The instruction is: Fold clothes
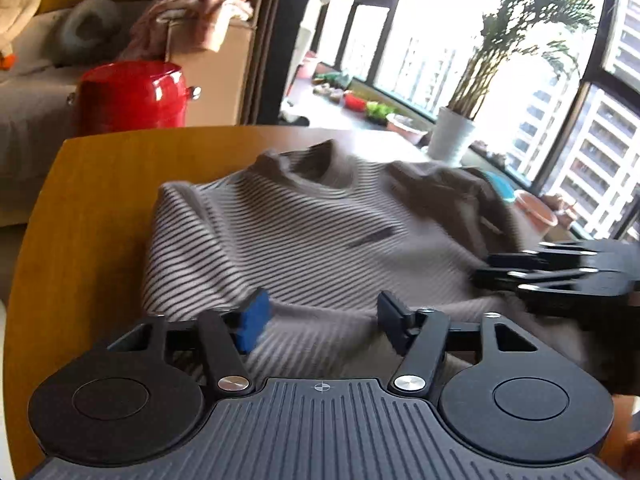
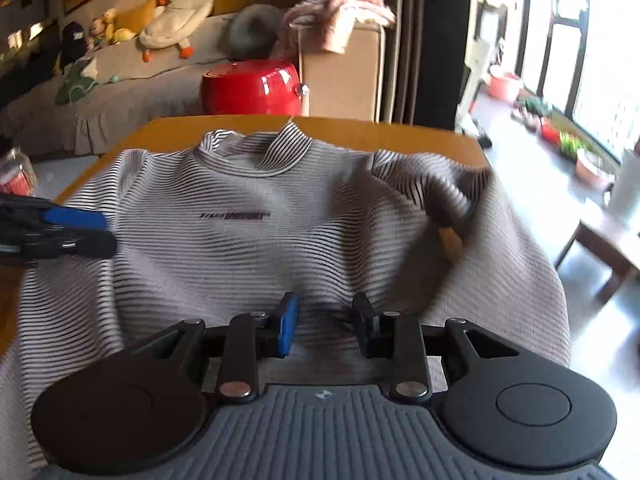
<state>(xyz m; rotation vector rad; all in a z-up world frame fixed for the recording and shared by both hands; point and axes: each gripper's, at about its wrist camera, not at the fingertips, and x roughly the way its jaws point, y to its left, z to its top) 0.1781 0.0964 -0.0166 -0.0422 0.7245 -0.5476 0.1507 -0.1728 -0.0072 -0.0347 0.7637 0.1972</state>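
Well, a wooden table (image 2: 400, 132) by the window (image 1: 500, 40); striped sweater (image 2: 248, 240) lies collar-away, left gripper (image 1: 320, 320) and right gripper (image 2: 326, 326) spread, empty.

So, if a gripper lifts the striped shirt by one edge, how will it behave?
The striped shirt will probably hang limp: it already drapes in soft folds over the table edge. It looks light for its size, being thin knit. Its right sleeve is bunched up, so it may trail or unfold when lifted.
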